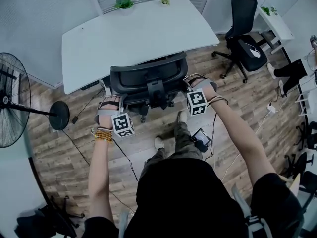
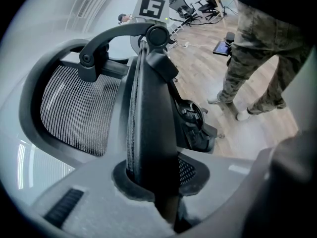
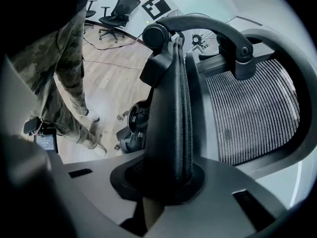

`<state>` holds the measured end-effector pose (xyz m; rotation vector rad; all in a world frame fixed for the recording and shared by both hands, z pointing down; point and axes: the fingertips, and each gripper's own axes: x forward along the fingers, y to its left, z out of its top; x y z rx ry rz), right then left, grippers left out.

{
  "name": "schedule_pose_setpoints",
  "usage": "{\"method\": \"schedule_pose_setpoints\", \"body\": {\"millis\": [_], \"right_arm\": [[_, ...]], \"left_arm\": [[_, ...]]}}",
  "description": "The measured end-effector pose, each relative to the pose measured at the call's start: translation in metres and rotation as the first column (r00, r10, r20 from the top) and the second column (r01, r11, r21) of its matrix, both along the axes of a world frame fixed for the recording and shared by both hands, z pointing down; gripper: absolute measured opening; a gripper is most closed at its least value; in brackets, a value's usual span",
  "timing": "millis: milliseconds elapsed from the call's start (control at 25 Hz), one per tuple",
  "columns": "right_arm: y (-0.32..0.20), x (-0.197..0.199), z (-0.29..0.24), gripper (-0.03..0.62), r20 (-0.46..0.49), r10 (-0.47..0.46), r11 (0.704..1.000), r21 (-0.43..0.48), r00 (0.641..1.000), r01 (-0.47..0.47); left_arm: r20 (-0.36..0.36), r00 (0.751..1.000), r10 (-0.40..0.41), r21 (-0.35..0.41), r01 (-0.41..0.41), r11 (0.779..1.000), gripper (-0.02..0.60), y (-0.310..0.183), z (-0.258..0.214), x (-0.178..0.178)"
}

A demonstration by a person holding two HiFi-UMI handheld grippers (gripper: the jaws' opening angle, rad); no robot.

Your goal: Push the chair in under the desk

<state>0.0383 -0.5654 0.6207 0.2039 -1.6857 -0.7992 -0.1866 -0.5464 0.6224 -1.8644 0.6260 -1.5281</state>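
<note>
Head view is showing the black mesh-backed office chair (image 1: 148,76) standing right at the near edge of the white rectangular desk (image 1: 133,33), while the left gripper (image 1: 110,101) and the right gripper (image 1: 194,80) are each clamping tight on one side edge of its backrest.

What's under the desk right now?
Little shows: the desk top covers the space below. The chair back stands at its near edge, left gripper and right gripper shut on its sides. Its seat and anything else underneath are hidden.
</note>
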Motion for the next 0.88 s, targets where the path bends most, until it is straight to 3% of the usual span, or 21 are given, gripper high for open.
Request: {"method": "schedule_pose_setpoints", "body": {"millis": [400,680,880], "right_arm": [[-0.028,-0.004,-0.001,0.037,0.001,-0.004,1.0,0.002,1.0,0.004],[-0.091,-0.023,0.002,0.037,0.003,0.003,1.0,-0.017,1.0,-0.003],[-0.07,-0.018,0.001,0.037,0.007,0.006,1.0,-0.004,1.0,-0.006]], "left_arm": [[0.0,1.0,-0.005,0.002,0.005,1.0,0.067,-0.026,-0.003,-0.004],[-0.006,1.0,0.005,-0.023,-0.005,1.0,0.067,-0.091,0.0,-0.021],[-0.002,1.0,0.009,-0.011,-0.009,1.0,0.067,-0.07,-0.001,-0.017]]}}
